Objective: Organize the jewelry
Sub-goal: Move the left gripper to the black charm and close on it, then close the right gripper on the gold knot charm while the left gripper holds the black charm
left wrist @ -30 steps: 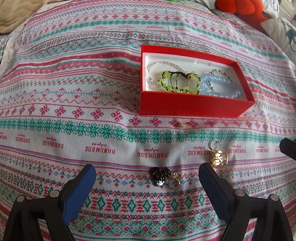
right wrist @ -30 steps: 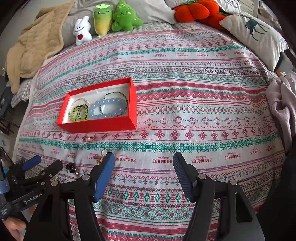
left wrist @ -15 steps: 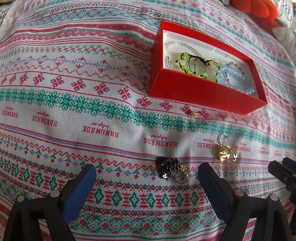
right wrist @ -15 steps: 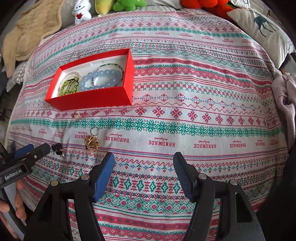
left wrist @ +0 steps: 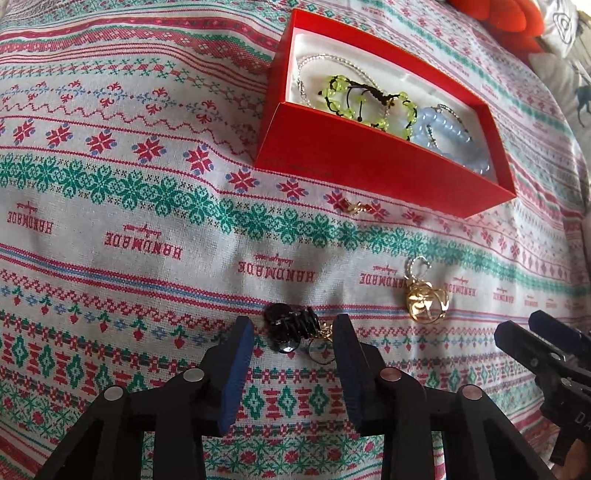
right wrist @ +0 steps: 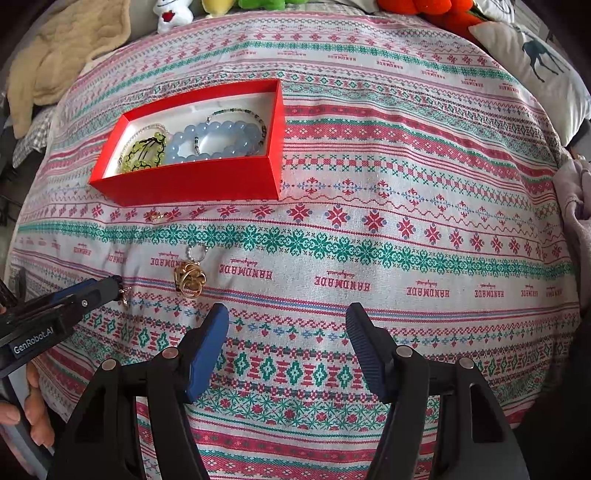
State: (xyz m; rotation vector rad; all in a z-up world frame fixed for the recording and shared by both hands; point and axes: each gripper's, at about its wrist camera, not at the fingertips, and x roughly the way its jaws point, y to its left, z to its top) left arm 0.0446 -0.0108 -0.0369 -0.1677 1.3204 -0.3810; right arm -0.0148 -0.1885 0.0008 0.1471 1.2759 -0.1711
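Observation:
A black bead earring with a small ring (left wrist: 286, 325) lies on the patterned bedspread (left wrist: 147, 240) between the blue pads of my left gripper (left wrist: 293, 322). The jaws are closing around it; a sliver of cloth still shows beside the left pad. A gold knot earring (left wrist: 424, 299) (right wrist: 190, 280) lies just to the right, and a tiny red and gold piece (left wrist: 354, 208) sits before the red box (left wrist: 369, 166) (right wrist: 192, 181). Inside the box are a green bead bracelet (left wrist: 369, 99), a blue bead bracelet (right wrist: 214, 140) and chains. My right gripper (right wrist: 288, 312) hovers open over bare cloth, right of the gold earring.
Plush toys (right wrist: 173, 14) and a beige blanket (right wrist: 55, 62) line the far edge of the bed. A deer-print pillow (right wrist: 532, 70) lies at the far right. A hand (right wrist: 33, 417) holds the left gripper's handle at the lower left.
My left gripper's jaws have narrowed from wide apart to just either side of the black earring, and it has sunk closer. The right gripper has also come lower, still equally wide.

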